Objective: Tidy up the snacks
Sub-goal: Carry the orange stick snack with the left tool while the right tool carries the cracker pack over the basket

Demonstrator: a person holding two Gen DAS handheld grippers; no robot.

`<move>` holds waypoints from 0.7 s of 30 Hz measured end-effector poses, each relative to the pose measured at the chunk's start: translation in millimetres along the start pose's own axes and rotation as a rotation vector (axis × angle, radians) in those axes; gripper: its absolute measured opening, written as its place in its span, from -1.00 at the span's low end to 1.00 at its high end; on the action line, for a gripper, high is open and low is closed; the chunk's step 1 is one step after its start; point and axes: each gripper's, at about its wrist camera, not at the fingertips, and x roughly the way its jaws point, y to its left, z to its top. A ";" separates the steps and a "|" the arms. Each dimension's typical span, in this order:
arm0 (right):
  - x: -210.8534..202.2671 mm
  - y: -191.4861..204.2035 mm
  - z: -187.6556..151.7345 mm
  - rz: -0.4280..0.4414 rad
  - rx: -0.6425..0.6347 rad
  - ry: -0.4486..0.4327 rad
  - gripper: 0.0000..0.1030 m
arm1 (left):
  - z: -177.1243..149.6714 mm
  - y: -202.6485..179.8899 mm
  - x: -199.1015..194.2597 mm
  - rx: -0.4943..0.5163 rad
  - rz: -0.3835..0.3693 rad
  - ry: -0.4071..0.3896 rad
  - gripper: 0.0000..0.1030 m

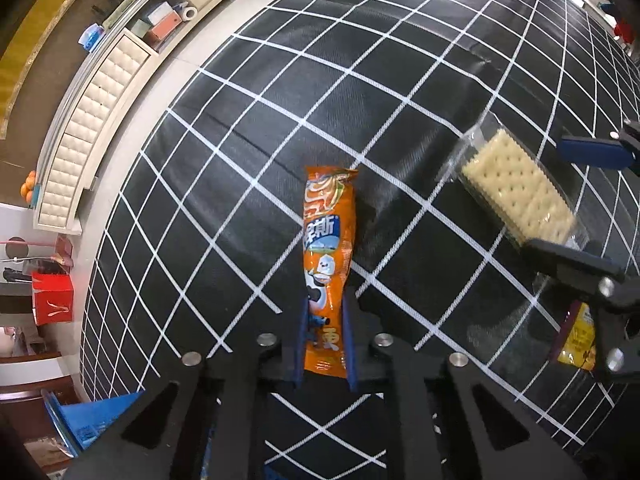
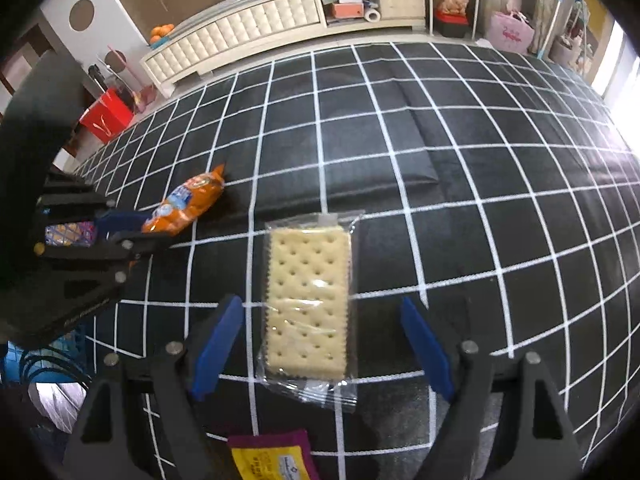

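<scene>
My left gripper (image 1: pixel 325 304) is shut on the lower end of an orange snack packet (image 1: pixel 329 240), which points away over the black grid cloth (image 1: pixel 240 160). It also shows at the left of the right wrist view (image 2: pixel 188 204). A clear pack of pale crackers (image 2: pixel 306 300) lies flat on the cloth between the fingers of my open right gripper (image 2: pixel 320 320), not gripped. In the left wrist view the cracker pack (image 1: pixel 516 192) sits at the right between the right gripper's fingers (image 1: pixel 592 152).
A yellow and purple packet (image 2: pixel 272 456) lies on the cloth near the bottom edge, also in the left wrist view (image 1: pixel 576 340). A blue crate (image 2: pixel 24 356) stands at the left. A white cabinet (image 2: pixel 248 36) and a red bag (image 2: pixel 106 116) stand beyond the cloth.
</scene>
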 end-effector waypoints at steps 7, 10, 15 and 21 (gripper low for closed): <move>5.7 11.7 2.5 -0.023 -0.059 0.003 0.40 | -21.5 -7.6 -14.9 -0.054 0.013 0.008 -0.74; 7.1 21.7 1.8 -0.047 -0.123 -0.006 -0.08 | -30.4 -4.3 -15.0 -0.122 0.039 0.046 -0.74; -14.3 31.1 -6.7 -0.001 -0.145 -0.013 -0.09 | -51.3 -8.2 -22.7 -0.197 0.018 0.045 -0.74; -65.4 51.8 -10.3 0.008 -0.174 -0.085 -0.08 | -80.9 -15.9 -60.9 -0.237 -0.020 -0.030 -0.74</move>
